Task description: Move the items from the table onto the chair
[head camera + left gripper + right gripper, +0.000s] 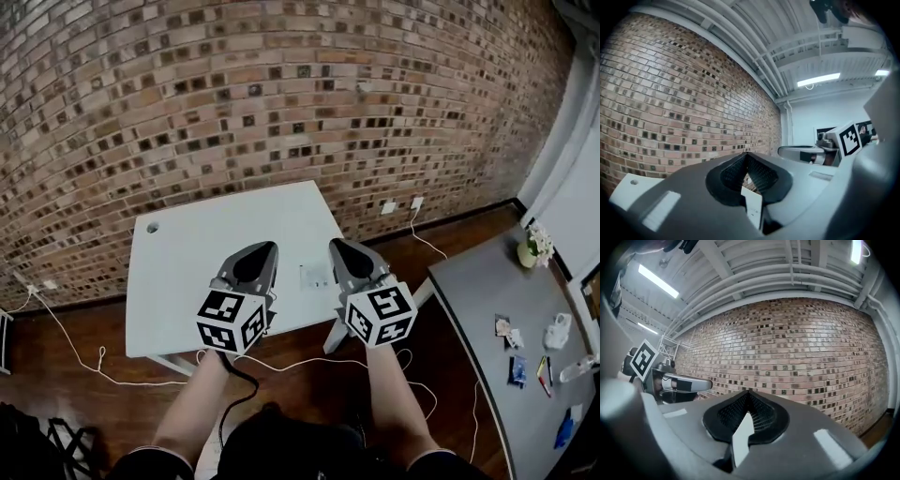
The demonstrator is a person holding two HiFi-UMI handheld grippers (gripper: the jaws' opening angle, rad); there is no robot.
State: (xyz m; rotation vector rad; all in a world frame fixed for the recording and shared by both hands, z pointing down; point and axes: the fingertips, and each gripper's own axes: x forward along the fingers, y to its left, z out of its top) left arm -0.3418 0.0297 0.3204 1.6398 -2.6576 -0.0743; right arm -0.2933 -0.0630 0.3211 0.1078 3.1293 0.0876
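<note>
Both grippers are held side by side above the near edge of a white table [187, 281], pointing toward the brick wall. My left gripper [266, 249] is shut with nothing between its jaws, and my right gripper [336, 245] is shut and empty too. In the left gripper view the closed tips [747, 155] face the wall, with the right gripper's marker cube [848, 138] beside them. The right gripper view shows its closed tips [749, 393] and the left gripper's cube [643, 360]. A grey table [478, 300] at the right carries several small items, among them a flower pot [534, 247] and a white pouch [559, 330]. No chair is in view.
The white table bears a small label [316, 277] and a cable hole [152, 227]. White cables [103, 375] trail over the wooden floor to wall sockets [388, 207]. A black bag [37, 445] sits at the bottom left. The brick wall [281, 103] stands behind.
</note>
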